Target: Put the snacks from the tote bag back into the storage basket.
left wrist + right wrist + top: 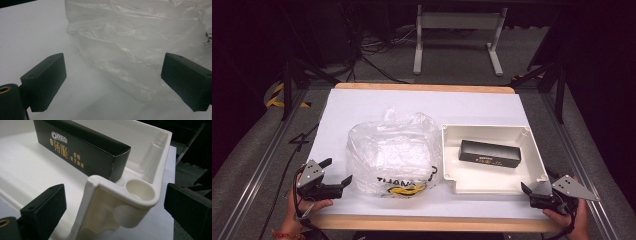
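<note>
A crumpled clear plastic bag [392, 155] with black and yellow print lies in the middle of the white table. To its right a white plastic tray [484, 129] holds a black Oreo box [489, 153]. My left gripper [338, 170] is open at the bag's left side, close to it. In the left gripper view the bag [140, 50] lies just ahead of the open left gripper [113, 80], with nothing between the jaws. My right gripper [528, 195] is open at the tray's near right corner. In the right gripper view that corner [135, 192] sits between the jaws of the right gripper [113, 205], with the box [82, 150] beyond.
The white sheet [362, 105] covers a wooden tabletop with a bare strip along the front edge [422, 222]. Metal rails run along both sides. Beyond the far edge stand a white table frame [457, 35] and cables on a grey floor.
</note>
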